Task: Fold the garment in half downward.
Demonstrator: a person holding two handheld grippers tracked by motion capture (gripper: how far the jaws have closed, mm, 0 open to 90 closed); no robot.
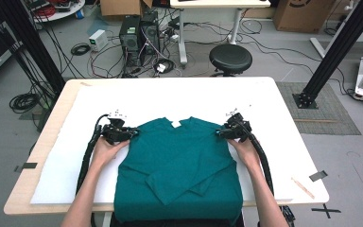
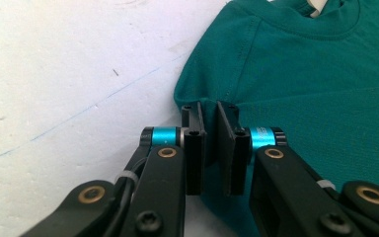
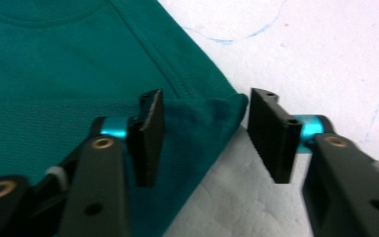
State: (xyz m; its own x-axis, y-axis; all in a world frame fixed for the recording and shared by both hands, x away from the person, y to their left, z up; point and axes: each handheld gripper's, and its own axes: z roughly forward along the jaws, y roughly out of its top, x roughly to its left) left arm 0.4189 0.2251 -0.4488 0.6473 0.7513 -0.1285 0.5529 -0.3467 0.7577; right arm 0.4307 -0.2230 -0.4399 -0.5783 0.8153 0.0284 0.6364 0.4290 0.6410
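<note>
Left claw (image 2: 211, 148) clenches the shirt (image 1: 179, 156); right claw (image 3: 205, 136), unclenched, straddles the fold, which may slip out beside its outer pad.

The shirt (image 1: 179, 165) lies on the sheet (image 1: 170, 97) covering the table (image 1: 59, 116), its hem hanging over the near edge. A stool (image 1: 230, 57) stands behind the table, computers (image 1: 139, 33) on the floor left of it.

Teal T-shirt (image 1: 182, 161), flat, sleeves folded inward
</note>
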